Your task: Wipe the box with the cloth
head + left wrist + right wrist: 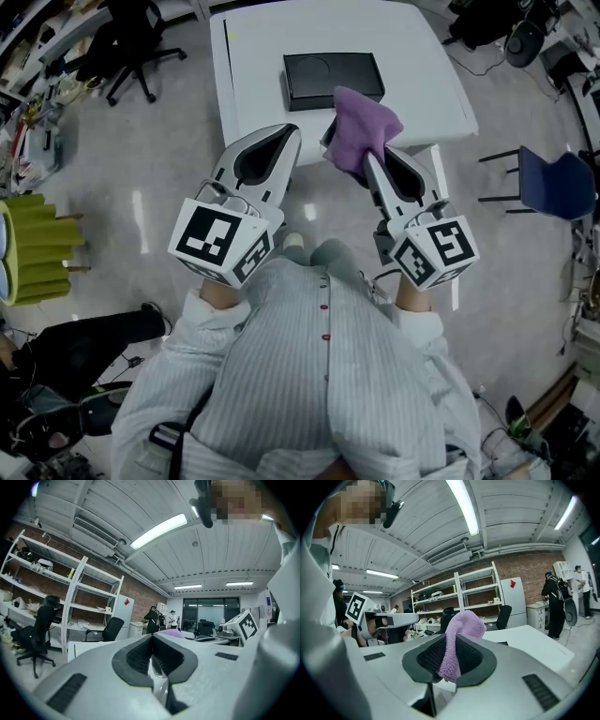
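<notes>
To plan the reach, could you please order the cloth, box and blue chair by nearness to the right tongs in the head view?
1. cloth, gripped in the right tongs.
2. box, ahead on the table.
3. blue chair, far right.

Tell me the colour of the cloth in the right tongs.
The fluffy cloth is lilac purple, clearest in the right gripper view.

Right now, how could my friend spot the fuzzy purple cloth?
Find the big white square table. Above its near edge, just in front of the flat black rectangular box, a soft purple cloth sticks up, pinched in the right gripper. It's the only purple, fuzzy thing there.
</notes>
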`<state>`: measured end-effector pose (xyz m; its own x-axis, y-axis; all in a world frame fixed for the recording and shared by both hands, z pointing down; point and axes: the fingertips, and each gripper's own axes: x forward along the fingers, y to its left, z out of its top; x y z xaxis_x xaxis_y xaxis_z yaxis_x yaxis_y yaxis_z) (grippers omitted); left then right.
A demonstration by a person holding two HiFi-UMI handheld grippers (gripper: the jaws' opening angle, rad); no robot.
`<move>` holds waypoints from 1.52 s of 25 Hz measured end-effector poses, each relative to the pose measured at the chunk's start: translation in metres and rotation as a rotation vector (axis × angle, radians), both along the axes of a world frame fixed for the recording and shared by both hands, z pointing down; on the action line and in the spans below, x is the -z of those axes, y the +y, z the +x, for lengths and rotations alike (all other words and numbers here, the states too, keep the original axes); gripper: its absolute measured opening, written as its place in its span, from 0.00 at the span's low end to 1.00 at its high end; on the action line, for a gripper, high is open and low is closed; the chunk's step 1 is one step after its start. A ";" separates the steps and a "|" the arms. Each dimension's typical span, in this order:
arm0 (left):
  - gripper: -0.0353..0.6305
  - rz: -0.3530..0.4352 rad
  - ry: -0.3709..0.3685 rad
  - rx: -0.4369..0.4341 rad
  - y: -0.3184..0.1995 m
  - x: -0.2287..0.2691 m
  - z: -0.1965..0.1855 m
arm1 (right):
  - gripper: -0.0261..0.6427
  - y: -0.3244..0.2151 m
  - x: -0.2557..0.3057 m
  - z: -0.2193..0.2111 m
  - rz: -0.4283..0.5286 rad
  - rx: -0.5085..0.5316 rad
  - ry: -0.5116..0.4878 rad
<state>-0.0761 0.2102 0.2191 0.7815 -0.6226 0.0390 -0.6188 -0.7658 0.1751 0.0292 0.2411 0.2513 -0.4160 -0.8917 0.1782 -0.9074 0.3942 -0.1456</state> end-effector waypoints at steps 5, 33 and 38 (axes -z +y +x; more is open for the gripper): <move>0.07 -0.009 -0.020 -0.017 -0.019 -0.010 0.004 | 0.12 -0.021 -0.009 0.008 -0.021 -0.016 0.008; 0.07 -0.061 -0.062 0.205 -0.254 -0.016 0.102 | 0.12 -0.279 -0.016 0.116 -0.084 0.201 -0.024; 0.07 -0.065 -0.067 0.261 -0.278 -0.021 0.116 | 0.12 -0.308 -0.020 0.132 -0.085 0.247 -0.024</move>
